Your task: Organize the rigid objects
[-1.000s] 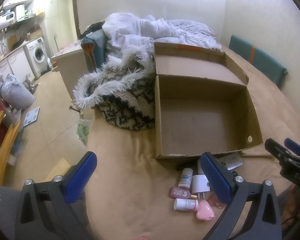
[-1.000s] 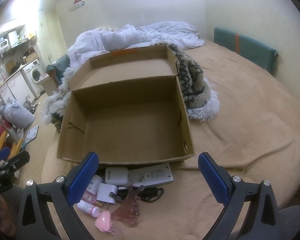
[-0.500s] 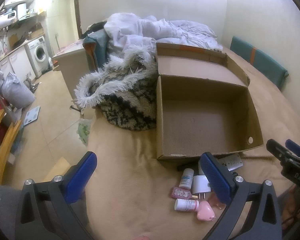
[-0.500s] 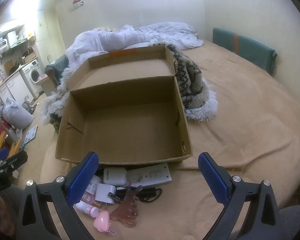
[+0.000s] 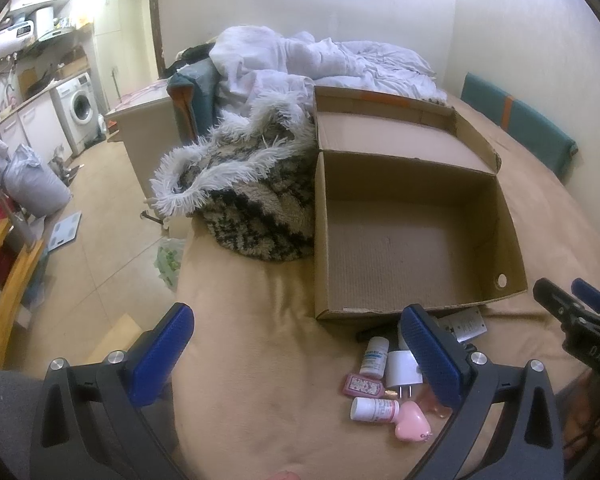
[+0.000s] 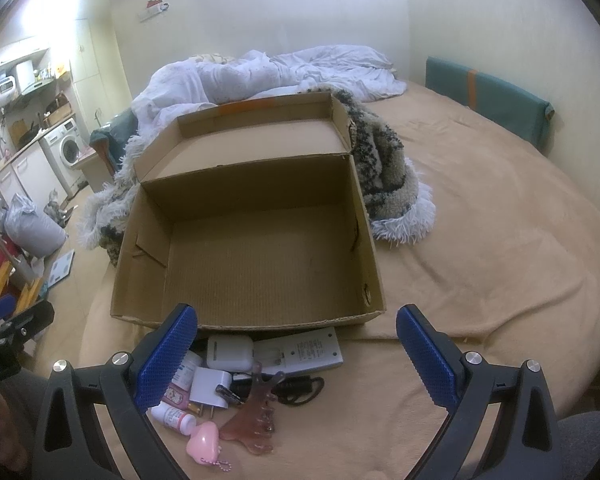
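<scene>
Both grippers, left gripper point(image 5: 296, 344) and right gripper point(image 6: 298, 344), hang fingers apart, holding nothing. One cardboard box point(image 6: 248, 316) sits mid-bed point(image 6: 500, 240); two pill bottles point(image 6: 174, 418), one pink heart point(image 6: 202, 444), one charger plug point(image 6: 210, 392) beside its front wall.

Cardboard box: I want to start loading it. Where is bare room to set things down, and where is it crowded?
The cardboard box floor is bare throughout. The blanket right of the box is open too. The strip before its near wall is crowded: white remote, charger plug, pink heart.
</scene>
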Available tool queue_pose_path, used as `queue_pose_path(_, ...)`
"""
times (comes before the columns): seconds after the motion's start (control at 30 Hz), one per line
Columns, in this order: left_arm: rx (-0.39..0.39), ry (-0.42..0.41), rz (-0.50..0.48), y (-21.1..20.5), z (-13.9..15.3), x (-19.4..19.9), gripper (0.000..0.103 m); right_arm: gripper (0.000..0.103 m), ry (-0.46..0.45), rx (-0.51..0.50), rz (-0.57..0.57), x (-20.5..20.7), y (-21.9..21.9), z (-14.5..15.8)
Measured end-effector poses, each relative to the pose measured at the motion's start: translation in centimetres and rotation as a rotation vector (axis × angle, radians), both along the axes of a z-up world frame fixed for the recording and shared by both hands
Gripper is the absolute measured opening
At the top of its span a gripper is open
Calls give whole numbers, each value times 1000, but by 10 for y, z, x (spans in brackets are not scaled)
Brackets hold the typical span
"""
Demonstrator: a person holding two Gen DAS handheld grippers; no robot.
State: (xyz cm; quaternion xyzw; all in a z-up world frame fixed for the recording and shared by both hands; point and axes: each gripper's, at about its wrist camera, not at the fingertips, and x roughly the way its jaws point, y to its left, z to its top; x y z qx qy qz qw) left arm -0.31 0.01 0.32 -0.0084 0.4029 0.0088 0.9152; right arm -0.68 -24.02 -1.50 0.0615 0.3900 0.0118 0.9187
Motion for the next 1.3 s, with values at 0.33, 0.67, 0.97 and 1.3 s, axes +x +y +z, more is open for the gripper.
queue_pose_path(0.33,-1,0,0,0,0,0,103,103,-1,0,0,0,0,0)
queue_pose_path(0.67,-1,1,-1,0,0,0,103,103,-1,0,0,0,0,0)
queue_pose_path(0.97,-2,4,1,2,-1,-1,103,103,11,5,5,1,2,1)
queue_pose_path(1.3,11,45,-1,4,-11,0,103,103,27,17,6,0,2,-2)
